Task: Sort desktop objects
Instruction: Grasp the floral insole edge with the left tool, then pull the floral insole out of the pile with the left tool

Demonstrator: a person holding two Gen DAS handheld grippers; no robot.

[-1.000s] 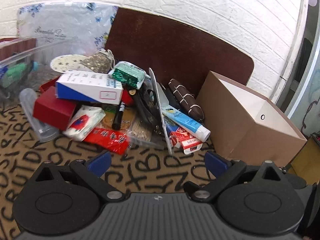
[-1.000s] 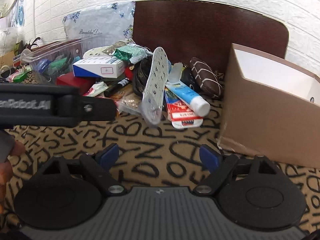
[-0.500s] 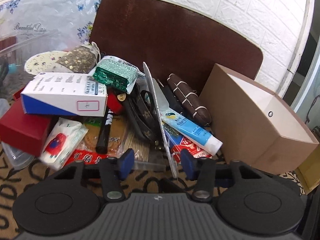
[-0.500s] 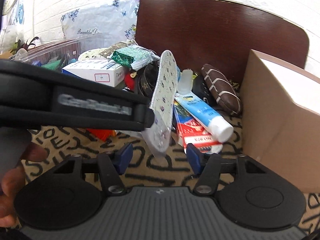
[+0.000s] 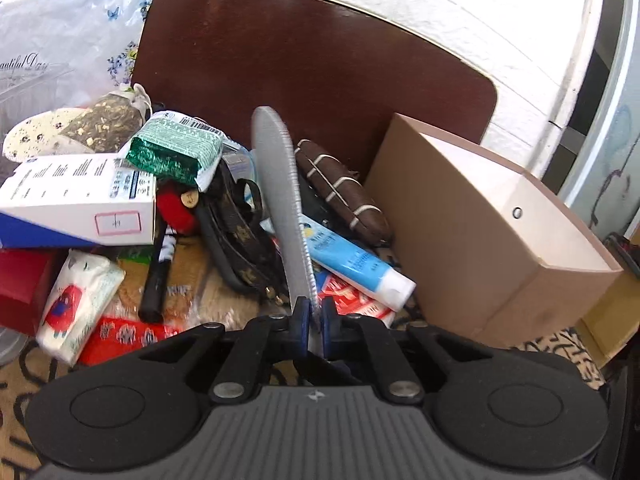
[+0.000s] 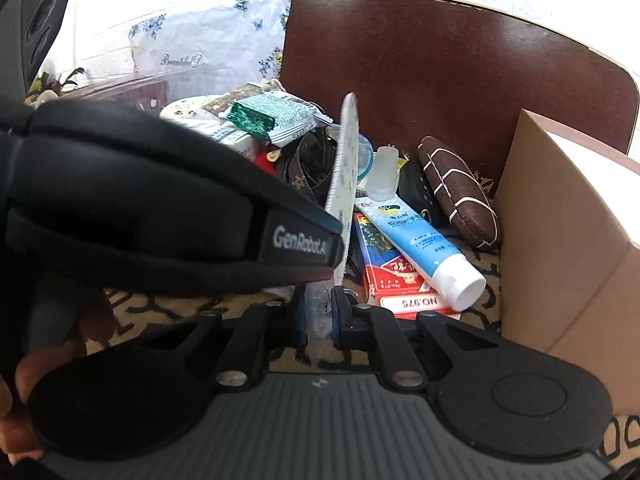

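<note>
A pile of desk objects lies on the letter-patterned cloth. A thin grey insole (image 5: 280, 200) stands on edge in the pile. My left gripper (image 5: 314, 320) is shut on its near end. In the right wrist view the insole (image 6: 344, 168) shows its spotted side, and my right gripper (image 6: 320, 316) is shut on the clear plastic wrap (image 6: 318, 320) at its lower end. The left gripper's body (image 6: 160, 208) crosses that view from the left. A blue toothpaste tube (image 5: 352, 260) and a brown pouch (image 5: 344, 196) lie right of the insole.
An open brown cardboard box (image 5: 492, 232) stands at the right, close to the pile. A white and blue box (image 5: 80, 204), green packet (image 5: 176, 152), black marker (image 5: 158, 276), tissue pack (image 5: 76, 300) and red box (image 5: 20, 284) lie left. A dark board (image 5: 312, 64) leans behind.
Both grippers moved forward to the pile and closed from wide open: the left onto the insole's near end, the right onto the plastic wrap at its lower end.
</note>
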